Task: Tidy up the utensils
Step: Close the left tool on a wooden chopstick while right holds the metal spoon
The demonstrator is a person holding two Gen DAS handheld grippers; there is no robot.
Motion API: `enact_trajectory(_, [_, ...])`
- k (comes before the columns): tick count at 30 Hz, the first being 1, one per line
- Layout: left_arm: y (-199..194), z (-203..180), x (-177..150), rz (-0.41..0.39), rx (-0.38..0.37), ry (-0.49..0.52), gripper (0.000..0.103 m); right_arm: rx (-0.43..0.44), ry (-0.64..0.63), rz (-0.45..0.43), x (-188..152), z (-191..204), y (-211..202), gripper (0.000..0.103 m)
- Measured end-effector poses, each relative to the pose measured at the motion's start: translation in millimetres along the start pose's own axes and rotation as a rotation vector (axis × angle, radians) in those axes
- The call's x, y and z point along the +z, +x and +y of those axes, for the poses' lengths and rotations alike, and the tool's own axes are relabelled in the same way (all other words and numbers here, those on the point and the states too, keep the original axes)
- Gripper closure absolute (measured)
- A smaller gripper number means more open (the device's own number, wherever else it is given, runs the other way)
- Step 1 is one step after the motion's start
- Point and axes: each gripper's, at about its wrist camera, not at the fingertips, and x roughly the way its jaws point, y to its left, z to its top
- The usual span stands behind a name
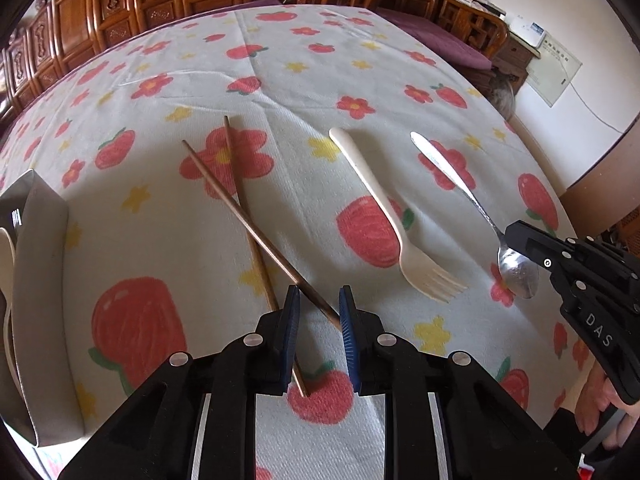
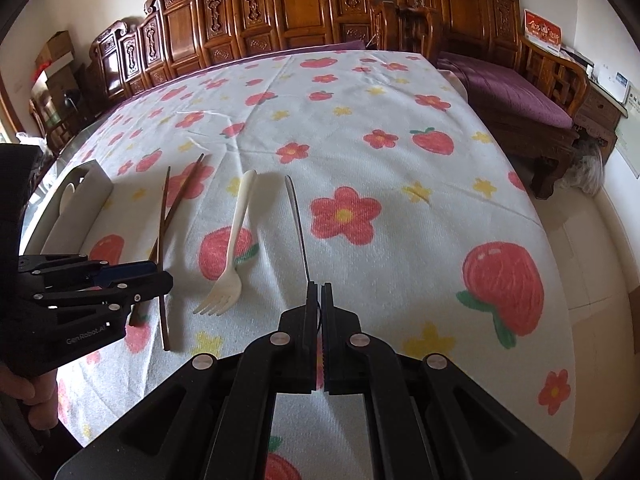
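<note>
Two brown chopsticks (image 1: 236,200) lie crossed on the flowered tablecloth. My left gripper (image 1: 320,296) points down over their near ends, its blue pads (image 1: 294,312) a narrow gap apart. Both sticks run into that gap, and I see no firm pinch. My right gripper (image 2: 319,286) is shut on a metal spoon (image 1: 448,168) at the neck by the bowl. The spoon's handle (image 2: 298,224) points away from me. A white fork (image 1: 384,208) lies between the chopsticks and the spoon. From the right wrist view the left gripper (image 2: 156,276) sits over the chopsticks (image 2: 162,248).
A grey utensil holder (image 1: 40,280) lies at the left table edge with a white spoon (image 2: 66,196) inside. The tablecloth (image 2: 400,160) is bare beyond the utensils. Carved wooden benches and a purple cushion (image 2: 508,92) stand behind the table. A hand (image 2: 24,392) grips each handle.
</note>
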Motion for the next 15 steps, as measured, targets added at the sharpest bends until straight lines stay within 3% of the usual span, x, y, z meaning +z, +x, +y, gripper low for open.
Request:
enact_trajectory(10, [2,-12,-2,0.004,0.087,0.037,0.084,0.009,-0.004,-0.011,1,3,-6,0.1])
enact_trajectory(15, [-2,-7,-9,0.006,0.071,0.03,0.099,0.011,-0.005,-0.016,3,5,-8,0.1])
